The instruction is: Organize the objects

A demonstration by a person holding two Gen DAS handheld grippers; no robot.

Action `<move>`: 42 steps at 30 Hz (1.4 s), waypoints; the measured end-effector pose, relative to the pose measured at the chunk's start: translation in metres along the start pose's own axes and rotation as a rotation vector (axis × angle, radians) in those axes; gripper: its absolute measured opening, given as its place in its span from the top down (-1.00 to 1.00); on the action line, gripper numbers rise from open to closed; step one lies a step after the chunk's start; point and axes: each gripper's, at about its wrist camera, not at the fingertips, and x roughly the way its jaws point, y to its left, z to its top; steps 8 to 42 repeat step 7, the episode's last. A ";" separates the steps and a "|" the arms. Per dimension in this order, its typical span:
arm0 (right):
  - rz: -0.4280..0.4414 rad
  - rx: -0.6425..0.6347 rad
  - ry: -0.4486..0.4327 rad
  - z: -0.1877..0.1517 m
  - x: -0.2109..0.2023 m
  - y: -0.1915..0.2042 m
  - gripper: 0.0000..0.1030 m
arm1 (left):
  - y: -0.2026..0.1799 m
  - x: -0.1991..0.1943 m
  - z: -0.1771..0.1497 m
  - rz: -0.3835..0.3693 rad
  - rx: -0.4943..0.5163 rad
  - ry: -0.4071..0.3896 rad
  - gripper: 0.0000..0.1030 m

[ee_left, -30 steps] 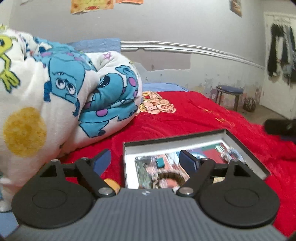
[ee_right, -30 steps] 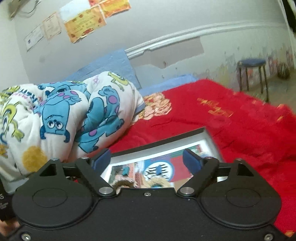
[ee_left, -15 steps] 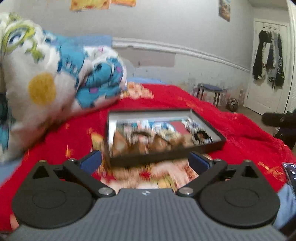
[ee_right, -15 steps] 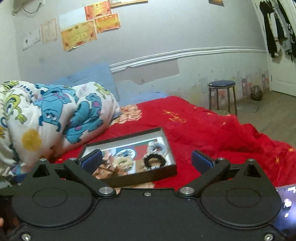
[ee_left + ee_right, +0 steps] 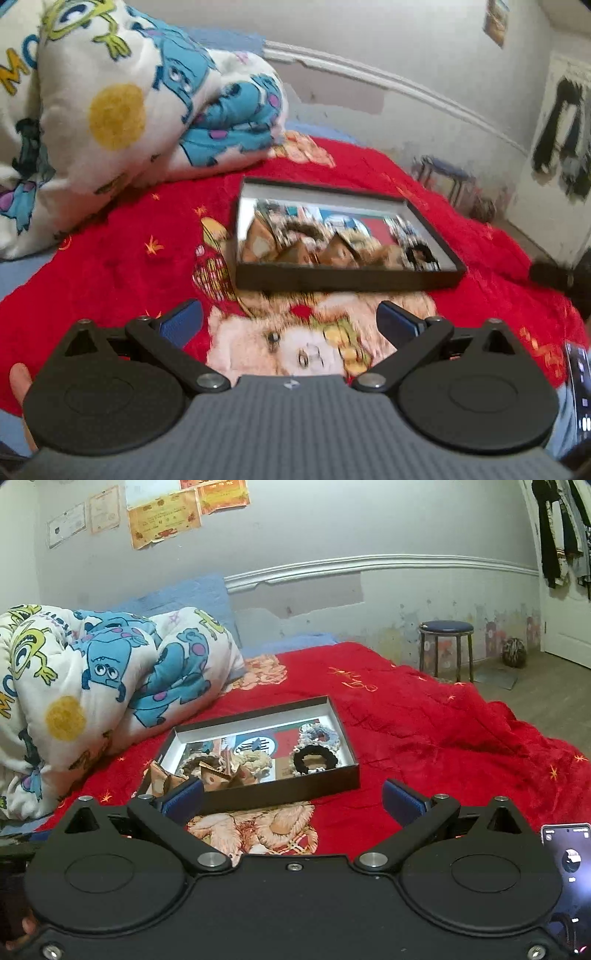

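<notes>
Near to far, with the black tray [image 5: 258,794] as landmark. Nearest the cameras, both tools stand wide and empty: the left tool [image 5: 290,325] and the right tool [image 5: 293,799] have just finished spreading their jaws, and nothing lies between them. Both hang short of the tray's near wall, over the bear print on the red bedspread [image 5: 424,731]. Inside the tray lie the task's things: folded tan paper pieces [image 5: 218,775] at the near left corner, a black scrunchie [image 5: 314,757] and a pale scrunchie [image 5: 319,734] toward the right end. Beyond the tray's far left corner sits the cartoon-print duvet [image 5: 110,679]. Likely hazards: the tray rests on soft bedding, so a downward press on its wall may tip it and spill the contents; the paper pieces overhang the near left corner and may be knocked out by a tool passing there; the scrunchies touch, so a wide closure may gather both.
</notes>
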 end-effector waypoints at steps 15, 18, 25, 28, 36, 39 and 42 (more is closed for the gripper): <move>-0.058 -0.087 0.048 0.000 0.051 0.014 -1.00 | -0.006 0.038 0.006 0.092 0.008 0.045 -1.00; -0.058 -0.087 0.048 0.000 0.051 0.014 -1.00 | -0.006 0.038 0.006 0.092 0.008 0.045 -1.00; -0.058 -0.087 0.048 0.000 0.051 0.014 -1.00 | -0.006 0.038 0.006 0.092 0.008 0.045 -1.00; -0.058 -0.087 0.048 0.000 0.051 0.014 -1.00 | -0.006 0.038 0.006 0.092 0.008 0.045 -1.00; -0.058 -0.087 0.048 0.000 0.051 0.014 -1.00 | -0.006 0.038 0.006 0.092 0.008 0.045 -1.00; -0.058 -0.087 0.048 0.000 0.051 0.014 -1.00 | -0.006 0.038 0.006 0.092 0.008 0.045 -1.00; -0.058 -0.087 0.048 0.000 0.051 0.014 -1.00 | -0.006 0.038 0.006 0.092 0.008 0.045 -1.00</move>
